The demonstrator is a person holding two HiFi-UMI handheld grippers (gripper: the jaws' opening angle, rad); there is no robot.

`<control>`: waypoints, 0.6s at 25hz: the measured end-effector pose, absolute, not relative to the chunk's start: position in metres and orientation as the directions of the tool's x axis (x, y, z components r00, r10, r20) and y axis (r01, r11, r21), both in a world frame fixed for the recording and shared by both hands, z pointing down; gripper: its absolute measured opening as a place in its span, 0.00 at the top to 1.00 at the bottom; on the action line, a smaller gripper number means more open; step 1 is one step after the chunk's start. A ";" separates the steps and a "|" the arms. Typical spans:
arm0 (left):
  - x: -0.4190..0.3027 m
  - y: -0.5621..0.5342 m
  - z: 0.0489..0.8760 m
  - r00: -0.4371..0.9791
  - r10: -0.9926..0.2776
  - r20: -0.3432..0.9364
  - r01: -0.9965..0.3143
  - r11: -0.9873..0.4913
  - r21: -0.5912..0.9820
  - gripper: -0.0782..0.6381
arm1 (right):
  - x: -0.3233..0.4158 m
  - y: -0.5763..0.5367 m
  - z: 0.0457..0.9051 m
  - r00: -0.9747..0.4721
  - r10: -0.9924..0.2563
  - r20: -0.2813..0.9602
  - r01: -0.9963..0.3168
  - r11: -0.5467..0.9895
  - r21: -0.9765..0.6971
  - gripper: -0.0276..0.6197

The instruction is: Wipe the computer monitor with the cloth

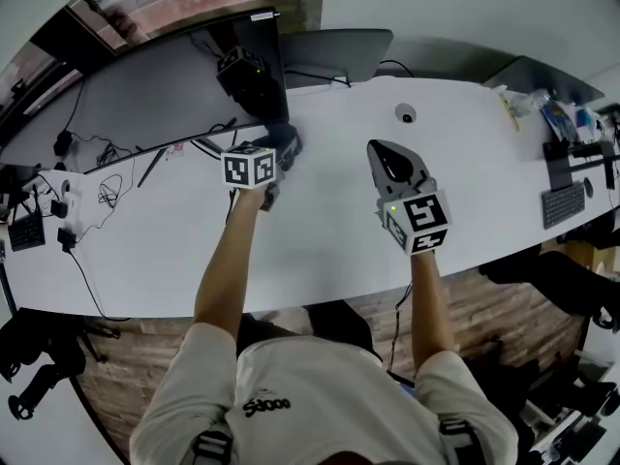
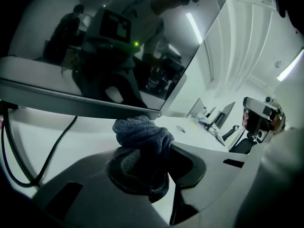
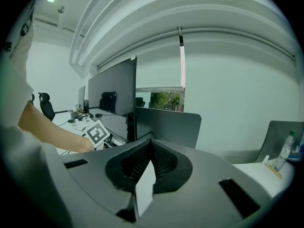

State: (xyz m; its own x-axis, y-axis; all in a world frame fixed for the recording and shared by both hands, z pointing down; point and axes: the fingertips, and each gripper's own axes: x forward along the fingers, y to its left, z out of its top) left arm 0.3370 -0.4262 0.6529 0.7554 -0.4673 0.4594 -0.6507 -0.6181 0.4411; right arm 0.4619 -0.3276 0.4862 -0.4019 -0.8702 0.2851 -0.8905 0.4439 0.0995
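Note:
The wide dark monitor point(image 1: 165, 76) stands at the table's back left; its screen point(image 2: 95, 46) mirrors the person and the gripper. A dark grey cloth point(image 2: 142, 133) is bunched between the jaws of my left gripper point(image 2: 145, 151), which is shut on it. The cloth point(image 1: 288, 141) sits just below the monitor's lower right corner, close to the bottom edge; I cannot tell if it touches. My right gripper point(image 1: 380, 151) hovers over the white table point(image 1: 320, 231) to the right, shut with nothing in it. From the right gripper view the monitor point(image 3: 114, 87) is seen edge-on to the left, beyond that gripper point(image 3: 152, 146).
Cables point(image 1: 97, 187) lie on the table's left part under the monitor. A round grommet point(image 1: 405, 114) sits behind the right gripper. A grey panel point(image 3: 166, 122) stands behind the monitor. Bottles point(image 1: 552, 114) and a keyboard point(image 1: 562, 204) are at the far right.

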 end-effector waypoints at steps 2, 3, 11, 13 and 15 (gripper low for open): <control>0.348 -0.426 0.653 0.758 -0.464 0.458 -0.647 -0.619 0.444 0.77 | 0.470 -0.326 0.485 -0.399 -0.871 0.286 -0.892 0.441 0.098 0.95; 0.353 -0.426 0.653 0.760 -0.462 0.457 -0.645 -0.620 0.446 0.77 | 0.473 -0.326 0.485 -0.397 -0.872 0.286 -0.894 0.438 0.094 0.95; 0.371 -0.420 0.642 0.747 -0.482 0.458 -0.661 -0.619 0.425 0.78 | 0.489 -0.315 0.486 -0.399 -0.868 0.297 -0.899 0.434 0.062 0.95; 0.374 -0.420 0.640 0.746 -0.484 0.458 -0.662 -0.621 0.420 0.78 | 0.491 -0.312 0.484 -0.394 -0.872 0.291 -0.903 0.426 0.054 0.95; 0.378 -0.419 0.637 0.749 -0.489 0.447 -0.658 -0.629 0.414 0.78 | 0.494 -0.308 0.482 -0.389 -0.875 0.290 -0.906 0.420 0.051 0.95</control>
State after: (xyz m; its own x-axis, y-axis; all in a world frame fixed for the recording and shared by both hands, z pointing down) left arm 0.3784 -0.4186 0.6369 0.7490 -0.4894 0.4466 -0.6578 -0.6294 0.4136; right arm 0.4937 -0.3082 0.4820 -0.3887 -0.8745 0.2900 -0.9062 0.4198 0.0513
